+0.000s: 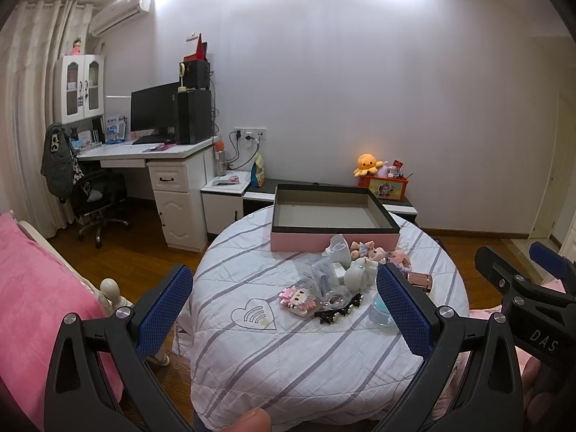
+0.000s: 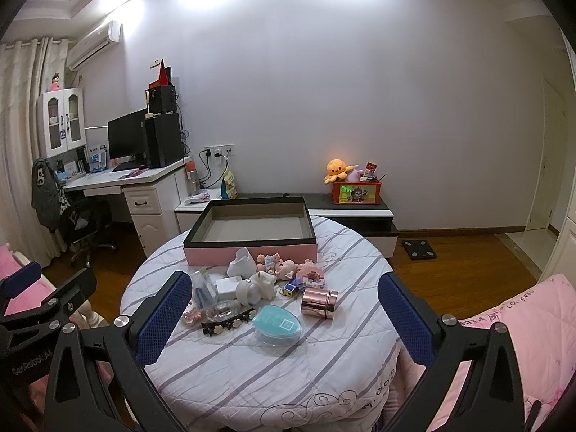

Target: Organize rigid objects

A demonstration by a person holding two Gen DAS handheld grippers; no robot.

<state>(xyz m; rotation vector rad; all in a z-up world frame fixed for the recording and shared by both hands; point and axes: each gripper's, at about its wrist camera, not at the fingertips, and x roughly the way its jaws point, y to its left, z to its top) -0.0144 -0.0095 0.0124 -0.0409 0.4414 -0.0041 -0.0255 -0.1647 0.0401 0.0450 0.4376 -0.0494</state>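
Empty box at table's far side, awaiting trinkets heaped before it | left gripper, right gripper: fingers wide, probably approaching

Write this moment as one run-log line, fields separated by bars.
left gripper open, empty | right gripper open, empty | pink box empty | small items on table, untouched

A white desk stands by the left wall, bearing a black monitor and a tower. An orange plush octopus sits beside a red box on a low cabinet. An air conditioner hangs above the curtains.
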